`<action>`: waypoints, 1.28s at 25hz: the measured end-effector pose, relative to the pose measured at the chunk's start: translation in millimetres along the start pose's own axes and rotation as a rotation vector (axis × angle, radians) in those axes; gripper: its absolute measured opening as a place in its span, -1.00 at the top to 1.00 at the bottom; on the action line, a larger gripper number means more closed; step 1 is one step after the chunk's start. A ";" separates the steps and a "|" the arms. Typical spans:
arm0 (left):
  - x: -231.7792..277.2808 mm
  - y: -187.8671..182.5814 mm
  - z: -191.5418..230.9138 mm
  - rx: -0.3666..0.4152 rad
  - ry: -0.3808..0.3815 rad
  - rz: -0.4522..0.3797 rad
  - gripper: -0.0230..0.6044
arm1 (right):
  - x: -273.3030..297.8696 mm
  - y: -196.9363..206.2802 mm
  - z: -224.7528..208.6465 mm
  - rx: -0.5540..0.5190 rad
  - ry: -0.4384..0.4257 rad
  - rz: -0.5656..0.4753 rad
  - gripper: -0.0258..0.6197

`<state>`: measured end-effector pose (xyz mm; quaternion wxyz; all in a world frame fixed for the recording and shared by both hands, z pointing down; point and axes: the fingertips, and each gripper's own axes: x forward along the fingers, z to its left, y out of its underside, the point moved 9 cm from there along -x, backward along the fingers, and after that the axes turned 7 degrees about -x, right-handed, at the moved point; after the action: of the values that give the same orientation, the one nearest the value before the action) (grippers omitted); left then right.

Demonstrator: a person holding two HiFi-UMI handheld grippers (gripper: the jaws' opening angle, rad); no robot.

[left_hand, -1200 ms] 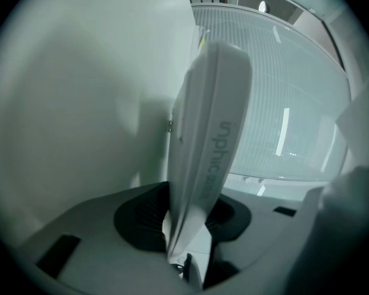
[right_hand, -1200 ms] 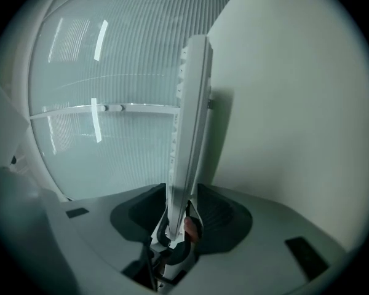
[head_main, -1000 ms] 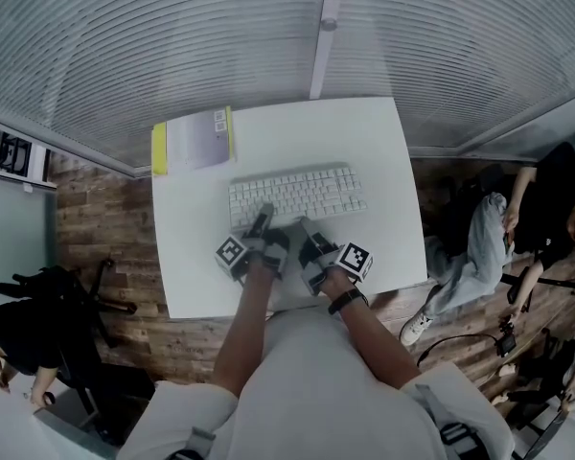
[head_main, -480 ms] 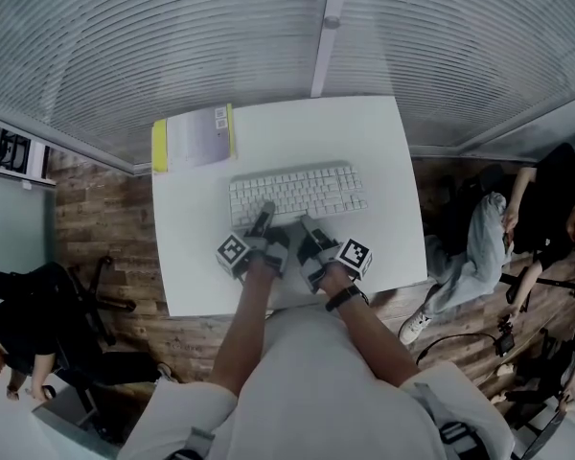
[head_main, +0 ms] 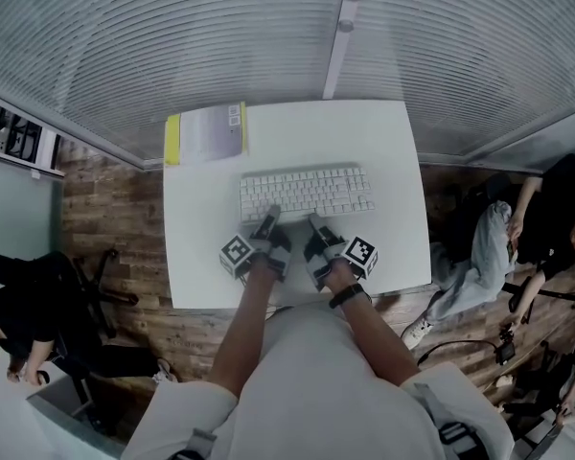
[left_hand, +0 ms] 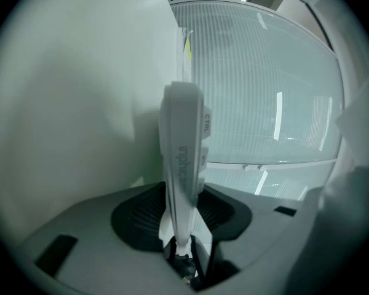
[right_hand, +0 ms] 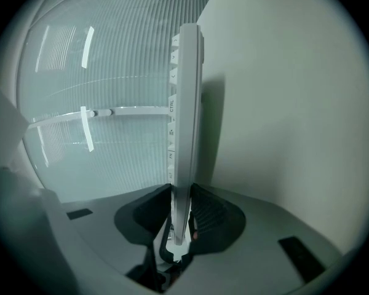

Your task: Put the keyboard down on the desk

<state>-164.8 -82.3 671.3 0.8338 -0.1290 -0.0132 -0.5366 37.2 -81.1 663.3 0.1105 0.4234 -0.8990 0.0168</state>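
A white keyboard [head_main: 307, 192] lies across the middle of the white desk [head_main: 388, 142], long side left to right. My left gripper [head_main: 268, 217] is shut on its near edge left of centre, and my right gripper [head_main: 316, 222] is shut on that edge right of centre. In the left gripper view the keyboard [left_hand: 181, 158] stands edge-on between the dark pads of the left gripper [left_hand: 181, 226]. The right gripper view shows the same: the keyboard [right_hand: 187, 103] is pinched by the right gripper [right_hand: 179, 220]. A shadowed gap separates its underside from the desk near my jaws; whether the far edge touches, I cannot tell.
A grey book with a yellow spine [head_main: 209, 132] lies at the desk's far left corner. A ribbed glass wall [head_main: 268, 27] stands behind the desk. A person [head_main: 498, 247] sits to the right; another person [head_main: 19, 324] and an office chair [head_main: 96, 286] are at left.
The head view has shifted slightly. Both grippers stay at the keyboard's near edge, and the keyboard keeps its place over the desk.
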 end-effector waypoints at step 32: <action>-55.0 3.6 4.2 0.052 -0.018 -0.016 0.47 | 2.7 3.0 -24.4 0.020 0.228 0.003 0.63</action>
<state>-184.3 -31.0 665.8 0.8323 -0.1122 -0.0359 -0.5416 37.7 -78.2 687.8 0.2080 0.4185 -0.8810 0.0738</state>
